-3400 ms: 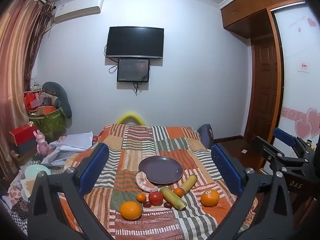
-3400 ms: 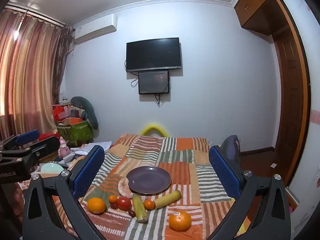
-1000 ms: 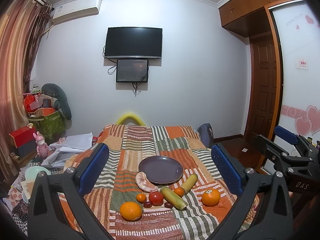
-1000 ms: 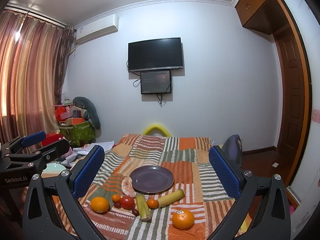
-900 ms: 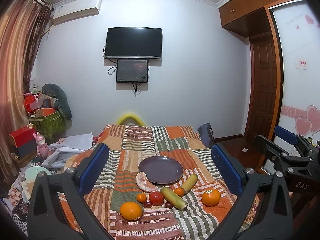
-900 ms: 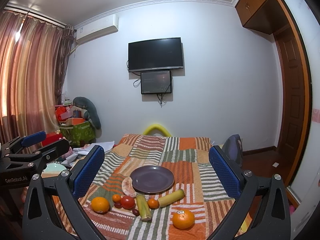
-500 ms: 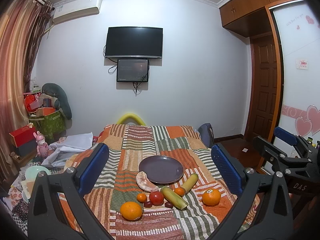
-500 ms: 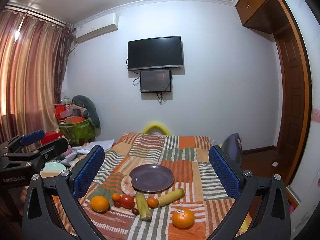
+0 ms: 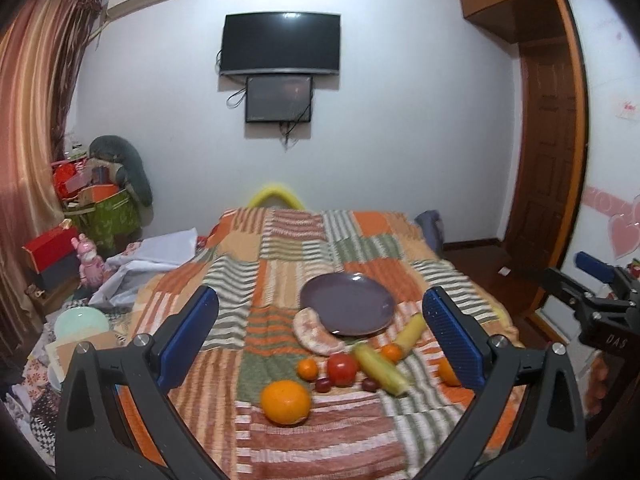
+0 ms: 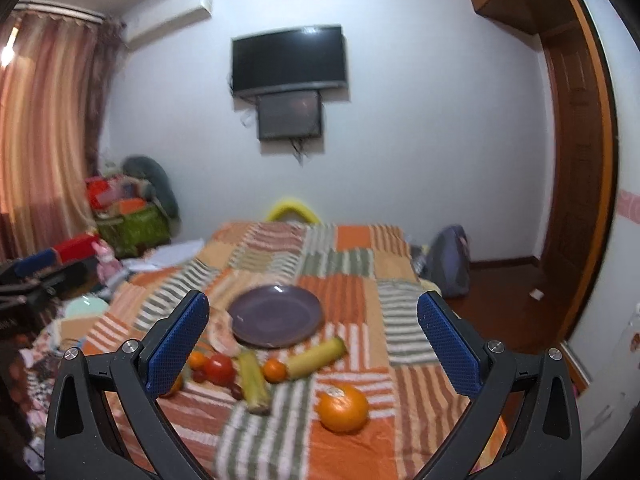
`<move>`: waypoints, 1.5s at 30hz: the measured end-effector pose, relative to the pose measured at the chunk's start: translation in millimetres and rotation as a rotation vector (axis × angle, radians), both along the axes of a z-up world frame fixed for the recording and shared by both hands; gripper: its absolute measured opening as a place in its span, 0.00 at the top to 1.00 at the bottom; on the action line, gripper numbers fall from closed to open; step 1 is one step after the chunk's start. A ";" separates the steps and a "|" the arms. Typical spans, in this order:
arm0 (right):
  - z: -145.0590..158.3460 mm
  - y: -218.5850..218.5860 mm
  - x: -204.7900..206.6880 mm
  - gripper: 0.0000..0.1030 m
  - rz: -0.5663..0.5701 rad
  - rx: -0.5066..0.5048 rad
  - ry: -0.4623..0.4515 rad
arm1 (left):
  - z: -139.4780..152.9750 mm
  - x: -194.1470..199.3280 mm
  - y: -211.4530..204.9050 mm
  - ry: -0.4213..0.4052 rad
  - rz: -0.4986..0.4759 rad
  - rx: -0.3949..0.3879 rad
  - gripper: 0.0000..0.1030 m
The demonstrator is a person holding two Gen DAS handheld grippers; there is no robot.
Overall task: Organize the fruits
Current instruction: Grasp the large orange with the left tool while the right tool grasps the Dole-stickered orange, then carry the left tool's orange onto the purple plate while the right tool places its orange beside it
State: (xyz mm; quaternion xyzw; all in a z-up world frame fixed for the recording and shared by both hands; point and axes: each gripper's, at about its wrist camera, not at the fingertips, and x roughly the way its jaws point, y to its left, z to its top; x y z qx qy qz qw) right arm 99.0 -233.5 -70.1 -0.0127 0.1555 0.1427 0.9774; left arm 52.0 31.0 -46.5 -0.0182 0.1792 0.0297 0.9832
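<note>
Blue-padded left gripper (image 9: 320, 336) and right gripper (image 10: 312, 338) both spread wide, holding nothing, above a striped patchwork blanket (image 9: 280, 240). Nearest: big orange (image 9: 285, 397), 2nd orange (image 10: 343, 407) w/ sticker. Then tomato (image 9: 342, 369), corn cob (image 9: 379, 369), small tangerines, banana (image 10: 316, 353). Further back an empty purple plate (image 9: 347, 309), pomelo wedge (image 9: 316, 332) touching its left rim.

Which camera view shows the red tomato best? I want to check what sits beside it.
The left wrist view: the tomato is sharp and unobstructed, between a small orange and a yellow-green stalk. The right wrist view shows the same tomato blurred, close to the left finger of the hand-held gripper.
</note>
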 end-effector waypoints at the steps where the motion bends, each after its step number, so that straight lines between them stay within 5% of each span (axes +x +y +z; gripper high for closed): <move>1: -4.2 -1.3 4.5 0.00 -0.002 -0.005 0.017 | -4.3 4.0 3.3 0.011 0.006 0.004 0.00; 5: -21.5 -7.3 23.8 0.02 0.002 -0.021 0.103 | -28.5 24.7 21.2 0.087 0.023 -0.006 0.00; 10: -47.5 -14.0 47.4 0.14 0.006 -0.046 0.229 | -61.2 50.7 40.1 0.223 0.025 -0.049 0.12; 24: -121.6 -17.9 90.0 0.15 0.038 -0.093 0.495 | -148.9 98.7 54.3 0.515 0.001 -0.130 0.12; 34: -145.7 -9.9 103.3 0.15 0.080 -0.079 0.585 | -179.7 113.4 57.8 0.598 -0.001 -0.151 0.13; 37: -149.3 -8.1 105.7 0.15 0.086 -0.075 0.598 | -184.5 115.4 57.7 0.609 -0.009 -0.157 0.22; 45: -160.2 -7.7 113.4 0.34 0.083 -0.091 0.637 | -186.5 118.0 52.2 0.607 -0.049 -0.167 0.37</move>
